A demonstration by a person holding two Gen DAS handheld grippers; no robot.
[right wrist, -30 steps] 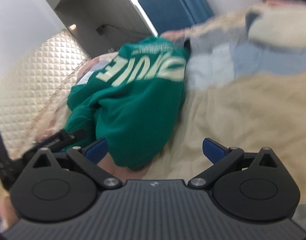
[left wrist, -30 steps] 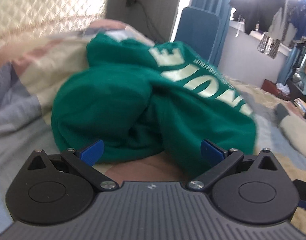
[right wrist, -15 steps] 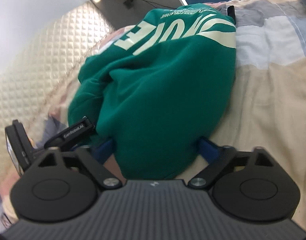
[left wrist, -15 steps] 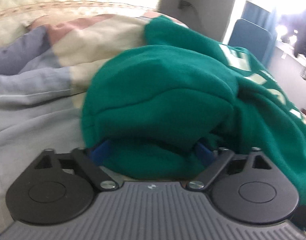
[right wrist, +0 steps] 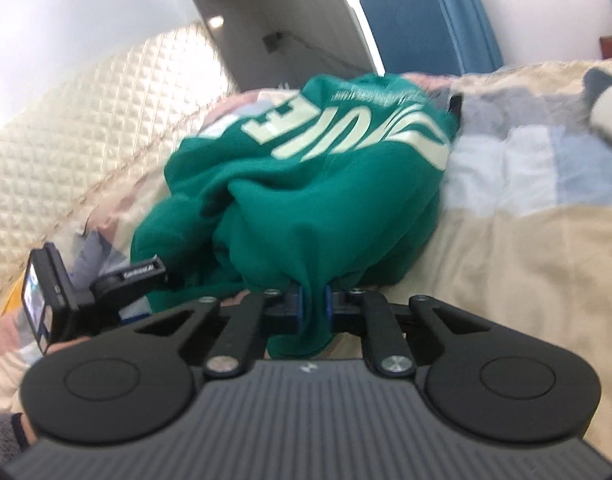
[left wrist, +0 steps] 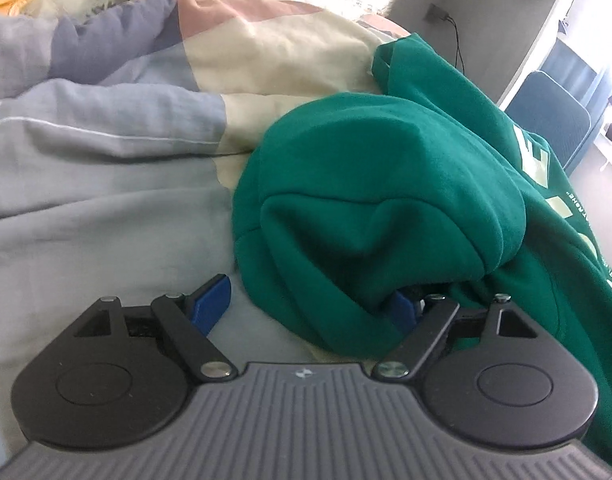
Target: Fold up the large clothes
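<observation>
Green sweatshirt (left wrist: pixel 386 200) lay bunched on the bed, on top of a patchwork duvet (left wrist: pixel 106 152) of grey, blue, cream and pink panels. Large pale lettering showed on the upper side of the garment, seen in the right wrist view (right wrist: pixel 346 132); letters blurred, not readable in full.

Left gripper (left wrist: pixel 306 312): jaws spread wide. Its left blue pad (left wrist: pixel 212 300) was bare over the grey duvet; the right pad was mostly tucked under a rolled fold of the sweatshirt. A lobe of green cloth drooped into the gap between the jaws, but nothing was pinched.

Right gripper (right wrist: pixel 312 308): jaws pressed close together, pinching a fold of the sweatshirt's near edge; a tongue of green fabric hung down between the pads toward the gripper body. The rest of the garment piled up ahead of it.

In the right wrist view the left gripper's body showed at the lower left, with a small lit screen (right wrist: pixel 36 300), just beside the sweatshirt's left side.

Quilted cream headboard (right wrist: pixel 86 140) stood behind the bed. A blue chair back (right wrist: pixel 410 28) stood beyond the bed's far edge. A wall socket with a cable (left wrist: pixel 440 14) sat on the grey wall.
</observation>
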